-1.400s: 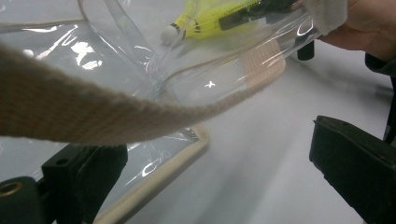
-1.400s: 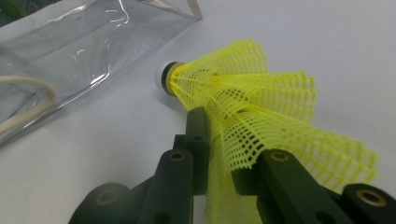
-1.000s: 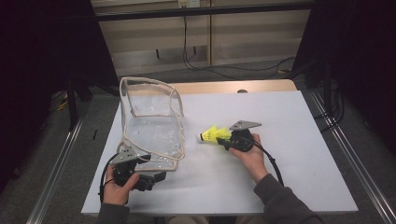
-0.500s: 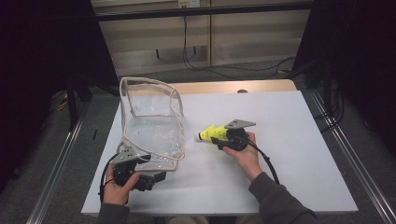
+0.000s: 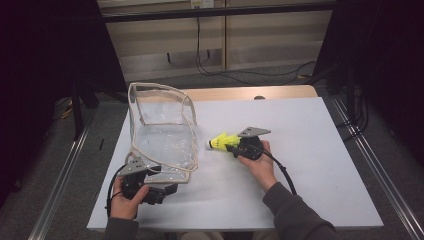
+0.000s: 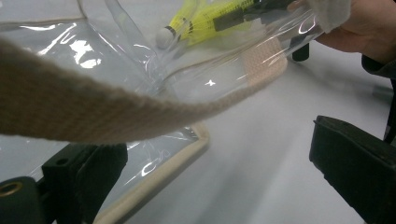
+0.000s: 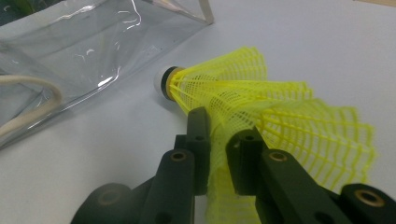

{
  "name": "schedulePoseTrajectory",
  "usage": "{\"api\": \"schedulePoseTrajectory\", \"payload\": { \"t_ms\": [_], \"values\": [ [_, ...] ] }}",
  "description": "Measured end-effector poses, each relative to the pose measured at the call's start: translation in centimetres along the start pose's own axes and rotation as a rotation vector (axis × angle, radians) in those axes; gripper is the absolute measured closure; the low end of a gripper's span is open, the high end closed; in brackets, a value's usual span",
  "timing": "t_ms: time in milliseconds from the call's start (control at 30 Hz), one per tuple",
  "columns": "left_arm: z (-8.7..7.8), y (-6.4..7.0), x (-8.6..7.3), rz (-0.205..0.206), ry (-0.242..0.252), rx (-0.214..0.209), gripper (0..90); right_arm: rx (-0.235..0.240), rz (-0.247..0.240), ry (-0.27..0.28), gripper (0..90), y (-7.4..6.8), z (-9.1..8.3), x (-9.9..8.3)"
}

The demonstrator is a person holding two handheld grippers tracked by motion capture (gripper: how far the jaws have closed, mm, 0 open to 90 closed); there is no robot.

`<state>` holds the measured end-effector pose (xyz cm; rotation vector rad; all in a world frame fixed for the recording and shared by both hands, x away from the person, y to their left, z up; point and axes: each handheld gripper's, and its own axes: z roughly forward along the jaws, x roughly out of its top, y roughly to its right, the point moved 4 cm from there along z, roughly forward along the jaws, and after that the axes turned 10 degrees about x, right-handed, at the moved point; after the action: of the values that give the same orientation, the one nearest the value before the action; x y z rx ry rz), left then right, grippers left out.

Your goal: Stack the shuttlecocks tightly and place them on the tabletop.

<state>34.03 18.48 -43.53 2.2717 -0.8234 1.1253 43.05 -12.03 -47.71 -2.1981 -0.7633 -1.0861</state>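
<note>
Right gripper (image 5: 233, 146) has carried the yellow shuttlecock (image 5: 220, 141) leftward across the white table (image 5: 310, 150) since a second ago, so its white cork tip now sits just short of the clear bag (image 5: 162, 137). Its jaws are clamped on the mesh skirt of the shuttlecock (image 7: 243, 100), cork pointing toward the bag's (image 7: 70, 51) plastic wall. Left gripper (image 5: 167, 189) has stayed at the bag's near edge; its jaws stand wide apart, one under the clear plastic beside the beige trim, the other over bare table, gripping nothing. In the left gripper view a beige strap (image 6: 93, 109) sags across the frame between the jaws, and the shuttlecock (image 6: 201, 21) shows through the plastic (image 6: 140, 51) beyond. The bag stands open and upright at its far side, lying flat toward the person, with nothing inside. The bag's wall lies between cork and interior.
</note>
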Motion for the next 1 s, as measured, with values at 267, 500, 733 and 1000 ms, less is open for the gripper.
{"api": "schedulePoseTrajectory", "payload": {
  "t_ms": [267,500,733,1000],
  "values": [
    [0.0,-0.1,0.0,-0.002,0.005,-0.001,4.2,0.024,0.014,0.002,81.6,0.1,-0.3,0.1],
    [-0.1,-0.2,-0.1,0.0,-0.001,-0.001,4.3,0.047,0.023,0.01,81.8,-0.1,-0.8,0.3],
    [-0.2,-0.2,-0.1,-0.005,0.008,-0.001,4.3,0.057,0.028,0.006,81.8,-0.2,-1.4,0.5],
    [-0.3,-0.2,-0.1,-0.007,0.014,0.0,4.2,0.071,0.037,0.017,81.8,-0.2,-2.6,1.1]
  ]
}}
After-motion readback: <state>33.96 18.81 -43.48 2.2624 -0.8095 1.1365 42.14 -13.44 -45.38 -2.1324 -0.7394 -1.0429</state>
